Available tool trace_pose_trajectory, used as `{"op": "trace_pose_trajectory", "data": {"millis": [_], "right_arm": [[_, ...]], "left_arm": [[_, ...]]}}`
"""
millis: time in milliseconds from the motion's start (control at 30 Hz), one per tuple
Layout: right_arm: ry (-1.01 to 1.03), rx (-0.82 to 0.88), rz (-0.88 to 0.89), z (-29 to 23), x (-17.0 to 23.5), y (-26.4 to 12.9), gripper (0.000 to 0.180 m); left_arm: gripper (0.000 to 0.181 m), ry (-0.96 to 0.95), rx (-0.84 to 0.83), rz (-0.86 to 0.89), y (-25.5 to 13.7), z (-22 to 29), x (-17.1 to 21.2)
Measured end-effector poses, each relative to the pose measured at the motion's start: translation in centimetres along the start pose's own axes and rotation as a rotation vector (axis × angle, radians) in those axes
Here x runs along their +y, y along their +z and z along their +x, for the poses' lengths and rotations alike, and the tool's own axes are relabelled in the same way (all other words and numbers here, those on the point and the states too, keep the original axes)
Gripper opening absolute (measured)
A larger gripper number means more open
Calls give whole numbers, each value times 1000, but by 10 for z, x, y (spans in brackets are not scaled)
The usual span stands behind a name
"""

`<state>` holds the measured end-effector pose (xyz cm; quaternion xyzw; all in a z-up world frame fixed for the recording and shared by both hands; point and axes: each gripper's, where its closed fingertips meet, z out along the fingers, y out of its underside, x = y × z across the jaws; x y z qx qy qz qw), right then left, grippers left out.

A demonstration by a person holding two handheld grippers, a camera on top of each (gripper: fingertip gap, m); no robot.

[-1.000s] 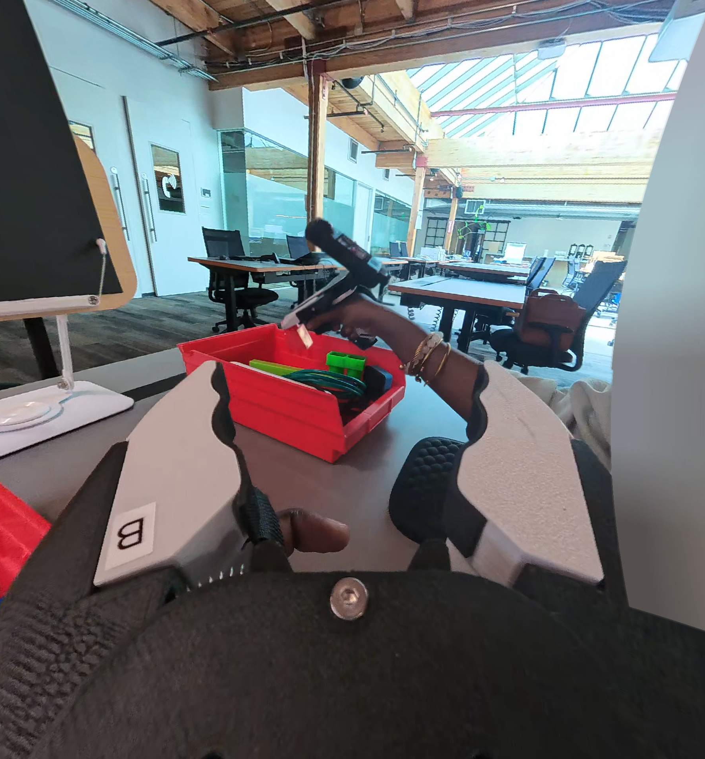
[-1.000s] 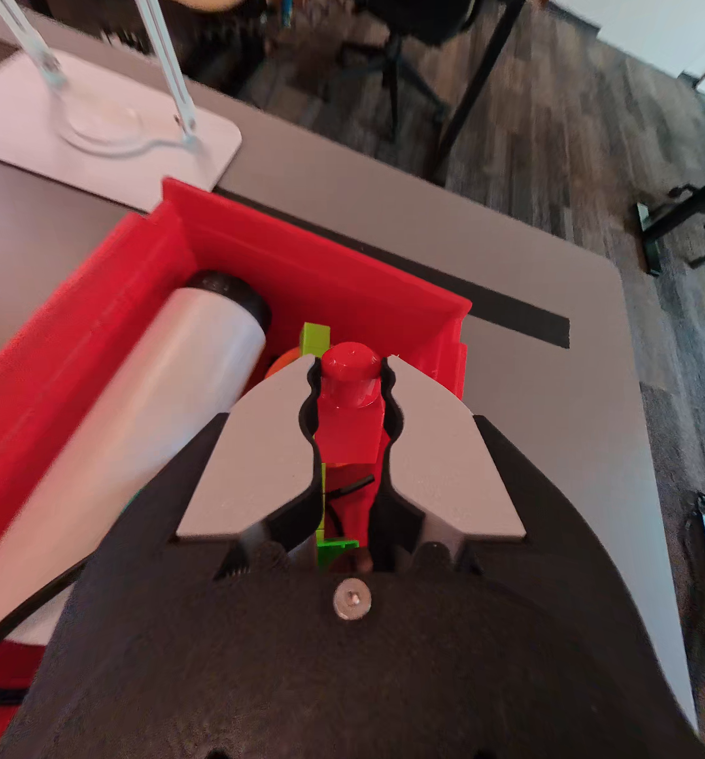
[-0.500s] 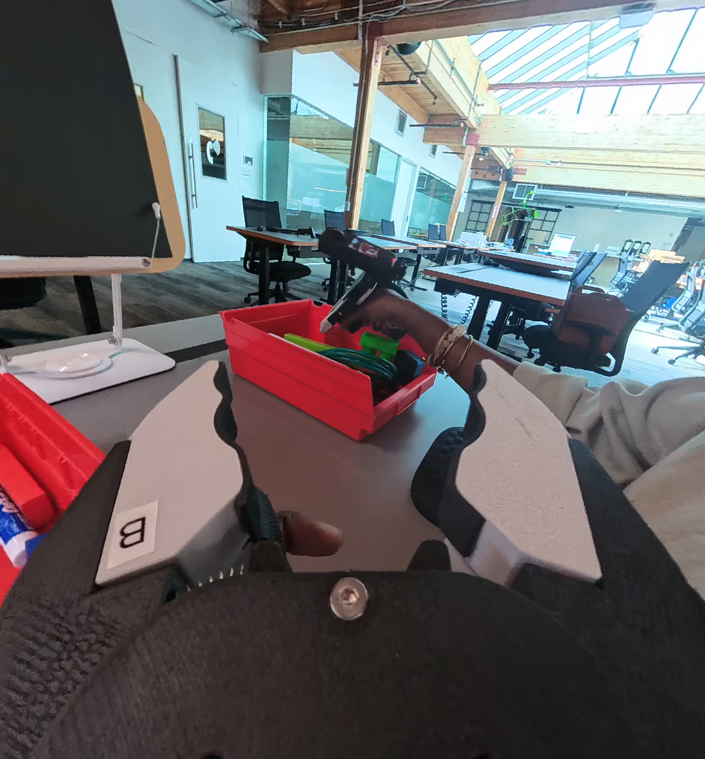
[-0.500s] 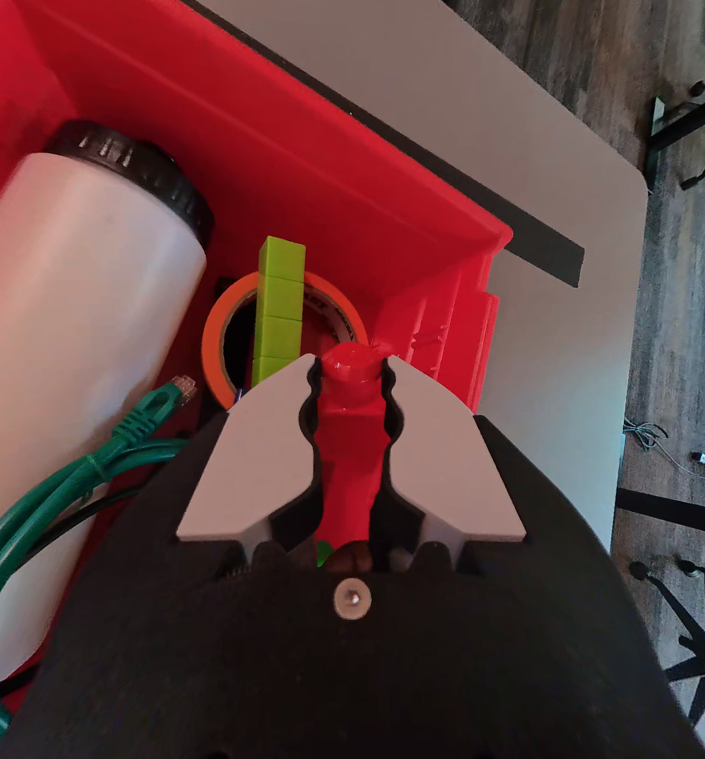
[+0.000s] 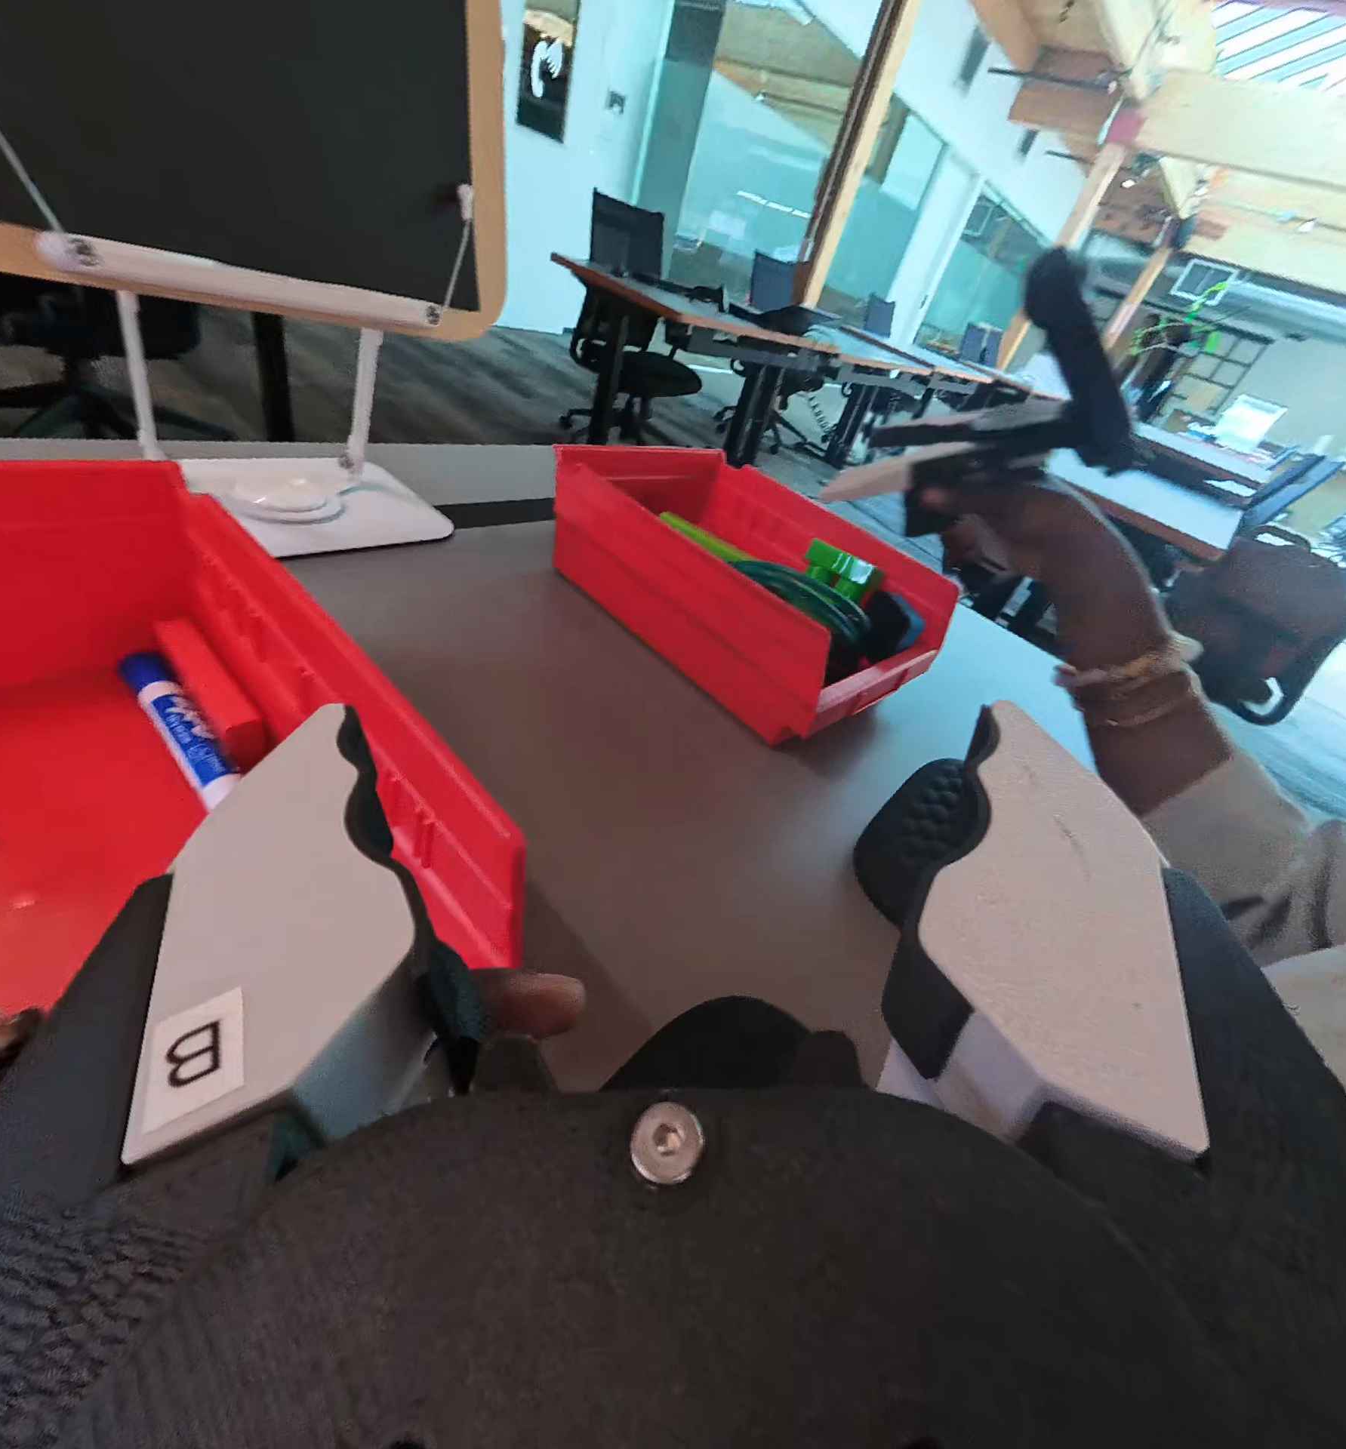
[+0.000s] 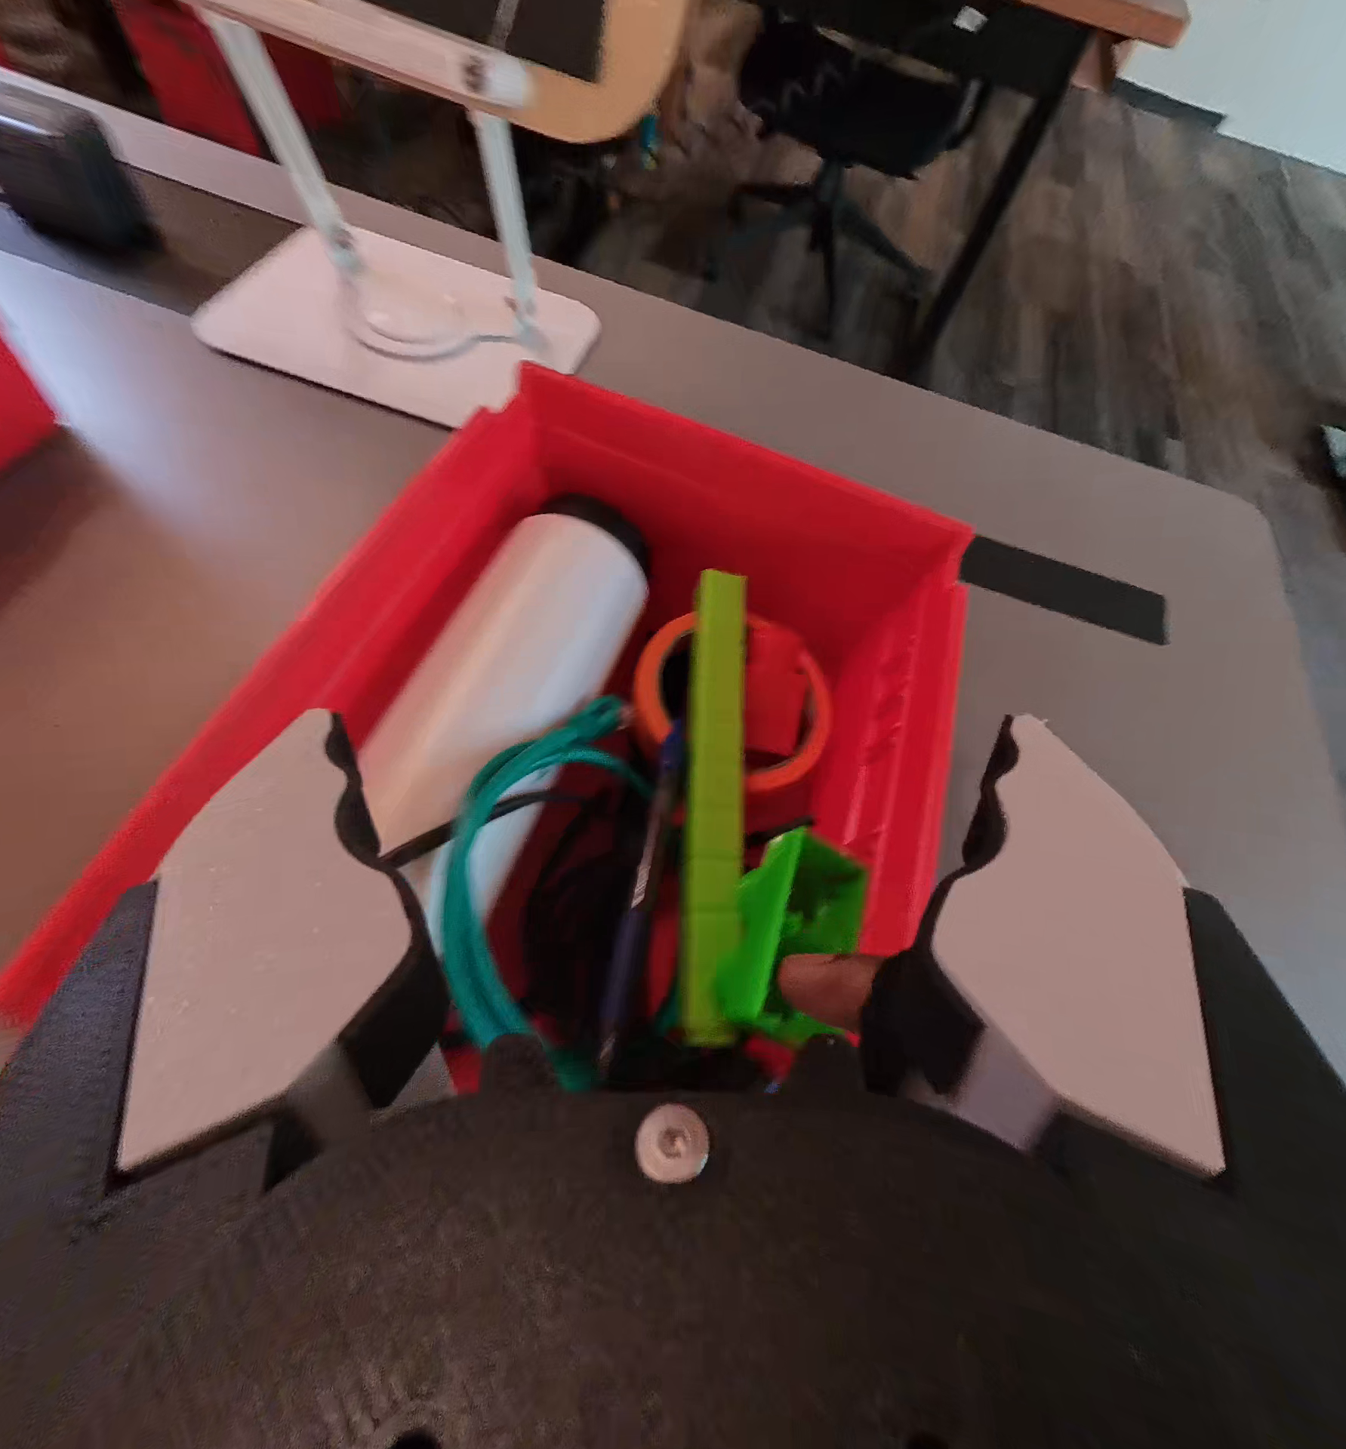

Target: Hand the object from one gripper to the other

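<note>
Left wrist view: your left gripper (image 5: 654, 847) gapes, holding nothing, over the table between two bins; the right bin (image 5: 701, 596) lies ahead.

Right wrist view: your right gripper (image 6: 669, 847) is spread wide and empty above that bin (image 6: 732, 470). The red block (image 6: 775, 690) lies inside the tape ring, straight ahead, long axis unclear; the right gripper is nearer.

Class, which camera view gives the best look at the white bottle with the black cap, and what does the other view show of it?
The right wrist view. It looks down into the red bin and shows the white bottle lying along its left side, black cap at the far end. The left wrist view shows that bin side-on; its wall hides the bottle.
</note>
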<state>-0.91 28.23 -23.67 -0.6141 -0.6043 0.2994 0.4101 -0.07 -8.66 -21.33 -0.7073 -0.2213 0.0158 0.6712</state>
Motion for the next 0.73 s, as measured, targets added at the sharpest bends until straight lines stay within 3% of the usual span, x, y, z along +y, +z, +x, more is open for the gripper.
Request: {"op": "trace_pose_trajectory", "data": {"millis": [167,267,367,500,633,733], "right_arm": [[111,-208,181,-60,16,-63,146],[196,-356,318,-92,16,-100,145],[210,-445,366,-112,23,-122,145],[172,-468,372,-119,30,-132,145],[186,-424,377,-107,30,-133,142],[208,-416,386,-100,30,-136,140]], "left_arm": [[138,37,-106,-73,-16,-37,4],[114,139,-216,-201,-22,-69,8],[103,260,-327,-418,-23,-107,14],[98,239,-270,-673,2,-134,30],[82,87,-244,-789,35,-158,53],[76,159,-169,-887,47,-152,76]]}}
